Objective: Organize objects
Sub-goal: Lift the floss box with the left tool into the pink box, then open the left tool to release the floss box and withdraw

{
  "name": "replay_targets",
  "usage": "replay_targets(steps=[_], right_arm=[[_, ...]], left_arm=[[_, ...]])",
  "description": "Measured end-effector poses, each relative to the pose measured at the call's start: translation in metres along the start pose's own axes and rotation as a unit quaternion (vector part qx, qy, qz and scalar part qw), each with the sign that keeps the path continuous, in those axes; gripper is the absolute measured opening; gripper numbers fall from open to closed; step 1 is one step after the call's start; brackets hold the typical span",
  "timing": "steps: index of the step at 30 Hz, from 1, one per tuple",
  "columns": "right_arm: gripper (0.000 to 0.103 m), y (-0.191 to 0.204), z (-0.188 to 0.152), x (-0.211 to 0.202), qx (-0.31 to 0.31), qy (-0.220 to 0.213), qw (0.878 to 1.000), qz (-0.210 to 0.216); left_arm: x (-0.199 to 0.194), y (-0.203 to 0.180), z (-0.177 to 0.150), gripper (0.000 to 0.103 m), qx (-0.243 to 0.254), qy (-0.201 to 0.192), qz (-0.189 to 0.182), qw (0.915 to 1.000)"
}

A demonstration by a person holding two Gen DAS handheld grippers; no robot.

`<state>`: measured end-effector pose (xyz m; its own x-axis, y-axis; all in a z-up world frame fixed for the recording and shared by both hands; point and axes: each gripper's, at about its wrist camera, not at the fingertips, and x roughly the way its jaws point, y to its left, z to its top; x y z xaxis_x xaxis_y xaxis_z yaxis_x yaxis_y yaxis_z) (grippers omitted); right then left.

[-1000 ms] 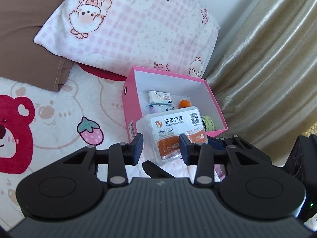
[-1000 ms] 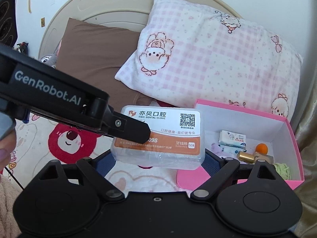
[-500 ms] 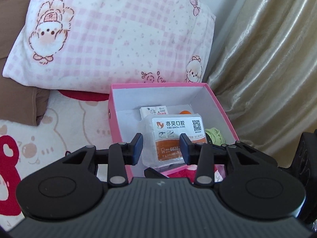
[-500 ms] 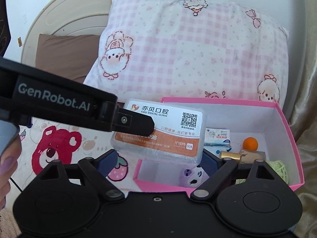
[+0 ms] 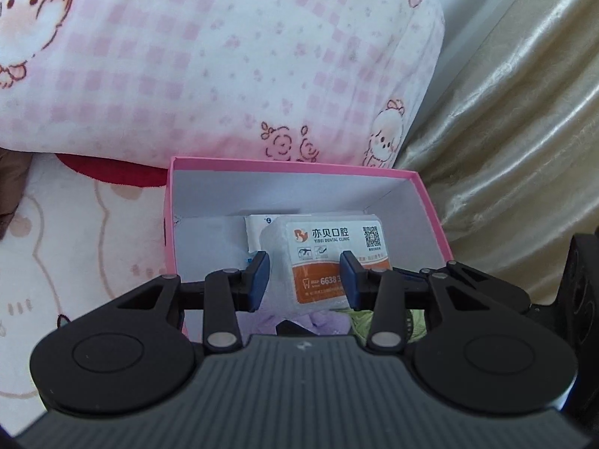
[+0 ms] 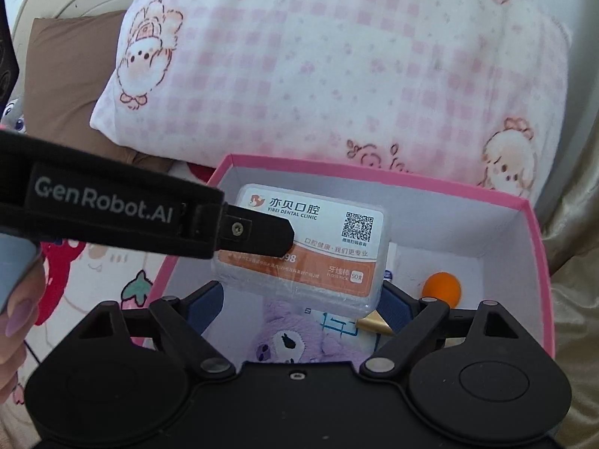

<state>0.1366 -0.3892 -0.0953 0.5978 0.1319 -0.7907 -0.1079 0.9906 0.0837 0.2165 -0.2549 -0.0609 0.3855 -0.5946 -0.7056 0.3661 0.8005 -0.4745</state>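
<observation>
The floss-pick box point(image 6: 307, 250) is held by both tongs: the left tongs point(image 5: 304, 276) are clamped across its narrow width, the right tongs point(image 6: 303, 299) are spread wide and closed on its two ends. The box is carried just above the open pink box point(image 6: 531, 232), inside its rim. Step in hand is judged to be placement. A lowering into free floor space, then release, is called for next. Below it a purple plush point(image 6: 295, 340) and a gold-cornered item point(image 6: 374, 323) are crowded (likely obstruction); an orange ball point(image 6: 441, 286) lies toward the far right. A checked pillow point(image 6: 337, 75) is pressed against the pink box's far wall.
</observation>
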Motion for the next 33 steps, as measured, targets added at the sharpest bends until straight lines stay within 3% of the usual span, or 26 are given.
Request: replay_targets(steps=[4, 12, 19, 22, 25, 29, 33], right_arm=[[0.092, -0.031, 0.01, 0.022, 0.033, 0.03, 0.998, 0.039], [0.091, -0.057, 0.02, 0.062, 0.044, 0.078, 0.995, 0.036], [0.09, -0.048, 0.027, 0.088, 0.002, 0.102, 0.994, -0.027], [0.094, -0.048, 0.027, 0.088, -0.011, 0.106, 0.994, -0.036], [0.094, -0.053, 0.022, 0.075, 0.015, 0.093, 0.995, -0.029], [0.094, -0.048, 0.009, 0.048, 0.035, 0.047, 0.998, -0.011], [0.094, -0.031, 0.0, 0.029, 0.031, 0.001, 0.999, -0.015]], left_arm=[[0.028, 0.007, 0.006, 0.039, -0.014, 0.012, -0.006, 0.9998], [0.076, 0.013, 0.014, 0.04, -0.032, 0.024, 0.008, 0.9992], [0.102, 0.018, 0.019, 0.038, -0.048, 0.049, 0.015, 0.9976], [0.098, 0.019, 0.019, 0.047, -0.055, 0.047, 0.012, 0.9973], [0.086, 0.016, 0.018, 0.054, -0.053, 0.048, 0.008, 0.9974], [0.067, 0.0, 0.017, 0.055, 0.002, 0.071, 0.022, 0.9972], [0.045, -0.003, 0.015, 0.055, -0.004, 0.076, 0.028, 0.9967]])
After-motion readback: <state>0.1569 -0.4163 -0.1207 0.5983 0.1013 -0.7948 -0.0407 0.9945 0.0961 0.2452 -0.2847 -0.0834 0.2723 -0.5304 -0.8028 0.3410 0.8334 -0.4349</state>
